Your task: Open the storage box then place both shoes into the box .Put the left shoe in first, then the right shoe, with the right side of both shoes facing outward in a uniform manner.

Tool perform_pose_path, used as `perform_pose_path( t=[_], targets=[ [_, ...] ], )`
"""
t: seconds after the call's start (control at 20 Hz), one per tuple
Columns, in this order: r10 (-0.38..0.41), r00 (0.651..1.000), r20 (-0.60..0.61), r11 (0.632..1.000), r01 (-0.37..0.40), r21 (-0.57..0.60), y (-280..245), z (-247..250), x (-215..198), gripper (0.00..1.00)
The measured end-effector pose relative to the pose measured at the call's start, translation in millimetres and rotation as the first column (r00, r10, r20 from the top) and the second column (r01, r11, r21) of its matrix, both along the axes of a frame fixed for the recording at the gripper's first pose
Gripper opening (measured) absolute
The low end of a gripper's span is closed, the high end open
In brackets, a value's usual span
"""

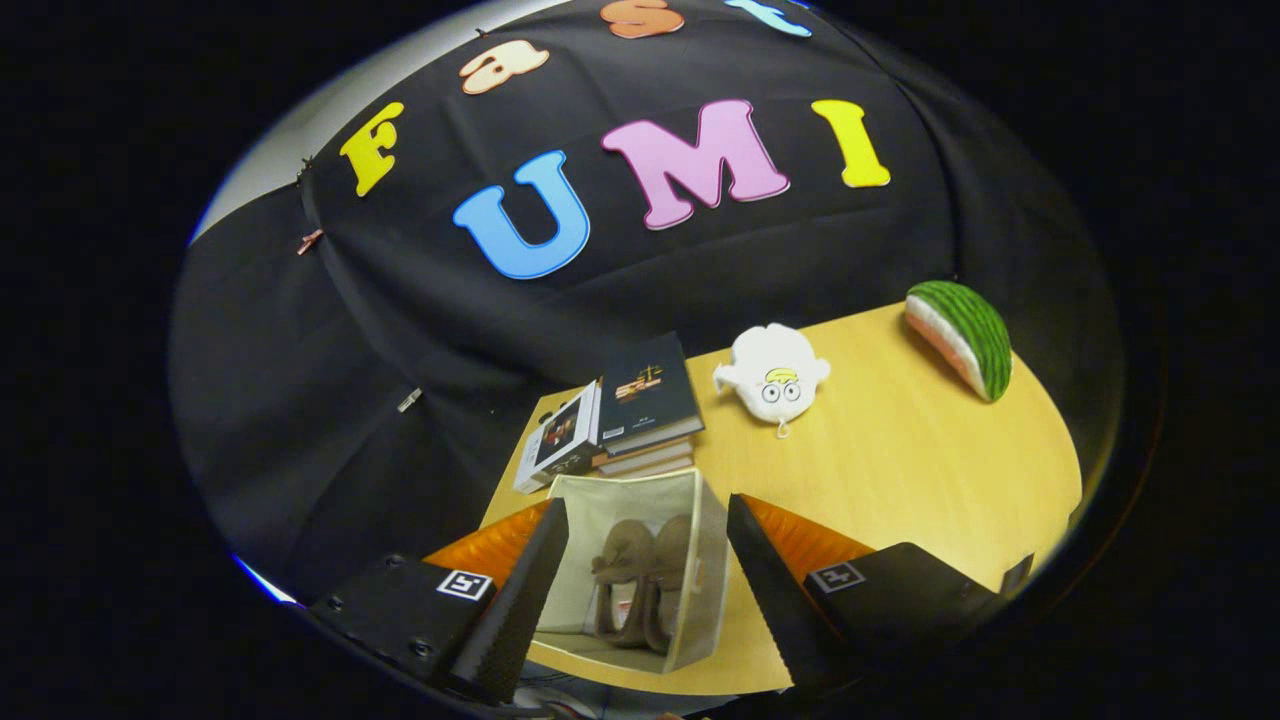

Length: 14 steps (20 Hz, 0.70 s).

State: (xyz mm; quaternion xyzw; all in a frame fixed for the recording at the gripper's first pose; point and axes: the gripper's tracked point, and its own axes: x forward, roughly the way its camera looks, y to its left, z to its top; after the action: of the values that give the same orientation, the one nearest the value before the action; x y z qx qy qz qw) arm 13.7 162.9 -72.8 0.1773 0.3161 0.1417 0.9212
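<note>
A pale fabric storage box [700, 520] stands open on the wooden table [900, 470], seen from above between my fingers. Two brown shoes [640, 580] stand side by side inside it, packed close together. My gripper [645, 590] hovers above the box, open, its fingers spread to either side of the box with nothing between them.
A stack of books [625, 415] lies just beyond the box. A white plush toy [772, 375] sits further back on the table, and a watermelon-slice cushion [962, 338] rests at the far right. The table's near edge runs below the box.
</note>
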Motion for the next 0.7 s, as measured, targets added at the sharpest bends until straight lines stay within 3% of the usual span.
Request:
perform_pose_path(
  t=[0.3, 0.7],
  targets=[
    [-0.075, 0.978, 0.197, 0.985, 0.103, -0.140, -103.9, 35.1, 3.5, 0.98],
    [-0.012, 0.914, 0.406, 0.964, 0.119, -0.239, -213.6, 65.7, 0.4, 0.98]
  ],
)
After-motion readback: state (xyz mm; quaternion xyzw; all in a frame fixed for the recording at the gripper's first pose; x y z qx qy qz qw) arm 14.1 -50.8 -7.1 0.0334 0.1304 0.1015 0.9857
